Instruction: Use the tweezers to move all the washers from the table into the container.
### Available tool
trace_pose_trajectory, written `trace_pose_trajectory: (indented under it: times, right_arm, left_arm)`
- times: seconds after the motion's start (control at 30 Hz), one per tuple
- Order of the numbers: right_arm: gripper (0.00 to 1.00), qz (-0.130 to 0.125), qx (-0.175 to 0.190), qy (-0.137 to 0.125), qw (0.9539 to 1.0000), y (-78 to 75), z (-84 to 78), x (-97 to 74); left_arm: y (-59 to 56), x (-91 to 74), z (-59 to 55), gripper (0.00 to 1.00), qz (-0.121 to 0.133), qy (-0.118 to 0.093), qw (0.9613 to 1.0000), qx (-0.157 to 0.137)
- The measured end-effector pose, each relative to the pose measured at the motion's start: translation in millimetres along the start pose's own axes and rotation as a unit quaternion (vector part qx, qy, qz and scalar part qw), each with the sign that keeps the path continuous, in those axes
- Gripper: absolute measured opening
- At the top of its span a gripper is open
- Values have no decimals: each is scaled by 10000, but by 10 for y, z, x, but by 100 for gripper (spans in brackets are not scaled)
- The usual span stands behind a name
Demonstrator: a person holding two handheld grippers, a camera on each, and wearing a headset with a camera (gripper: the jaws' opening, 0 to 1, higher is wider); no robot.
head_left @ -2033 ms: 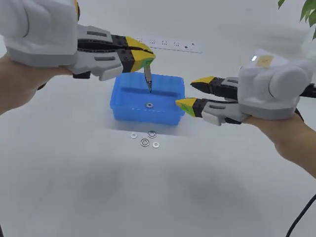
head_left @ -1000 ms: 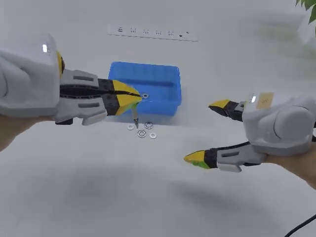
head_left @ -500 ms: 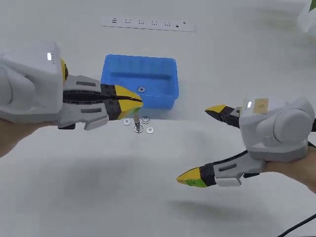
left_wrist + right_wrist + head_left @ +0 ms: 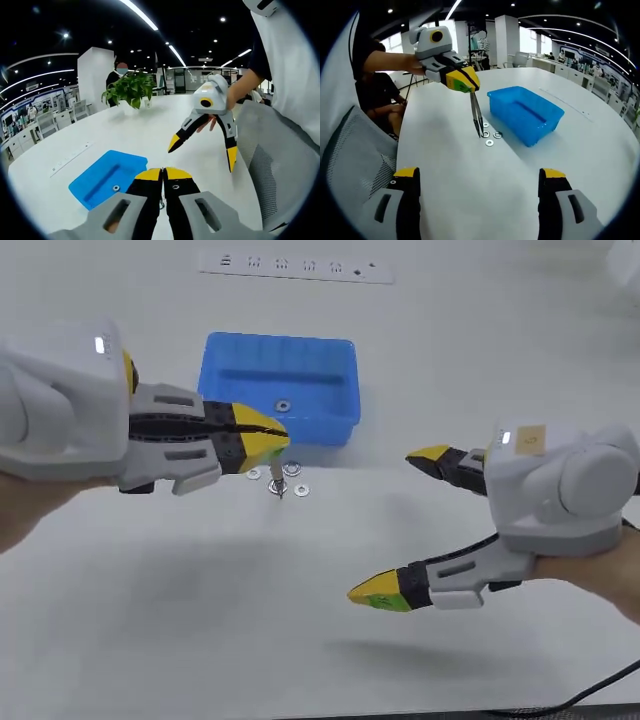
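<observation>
Left gripper point(image 4: 278, 446): white-grey moulded plastic body with black jaws and yellow-green tips. The jaws are pressed together and clamp the top of the tweezers.
Tweezers point(image 4: 277, 478): a slim bare-metal pair tapering to a fine point. They hang point-down from the left jaws, tips at the table among the washers. Whether a ring is pinched cannot be told.
Washers point(image 4: 302, 490): small flat shiny metal rings. A few lie loose on the table, just in front of the container's near wall.
Container point(image 4: 218, 370): shallow rectangular tub of blue plastic with rounded corners.
Lone washer point(image 4: 283, 406): lies flat on the container's floor.
Right gripper point(image 4: 392, 525): same build as the left. Its jaws are spread wide with nothing between them, well to the right of the washers.
Table point(image 4: 200, 640): smooth matt white top.
Power strip point(image 4: 290, 267): long white bar beyond the container.
Right gripper view: shows the tweezers side-on at full length, both thin arms visible, where the head view foreshortens them.
Left gripper view: its own jaws hide most of the tweezers. It adds a potted plant point(image 4: 130, 90) and a grey mesh chair point(image 4: 270, 165).
</observation>
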State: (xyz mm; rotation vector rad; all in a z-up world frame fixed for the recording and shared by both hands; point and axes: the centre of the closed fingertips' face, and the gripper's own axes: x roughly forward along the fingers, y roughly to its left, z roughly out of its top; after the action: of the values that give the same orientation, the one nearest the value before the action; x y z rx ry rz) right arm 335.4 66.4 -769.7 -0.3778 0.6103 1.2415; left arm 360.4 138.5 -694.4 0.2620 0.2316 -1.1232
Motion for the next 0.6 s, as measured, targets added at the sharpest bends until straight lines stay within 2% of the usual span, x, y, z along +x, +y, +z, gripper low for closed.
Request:
trace_pose_trajectory:
  times: [0.27, 0.6]
  right_arm:
    - [98, 69, 23, -63, 10000, 41, 50, 44]
    - [97, 144, 62, -60, 9999, 87, 23, 56]
  left_arm:
    - [-27, -25, 7, 4, -16, 47, 9999, 162]
    - [-23, -4, 6, 4, -4, 66, 9998, 161]
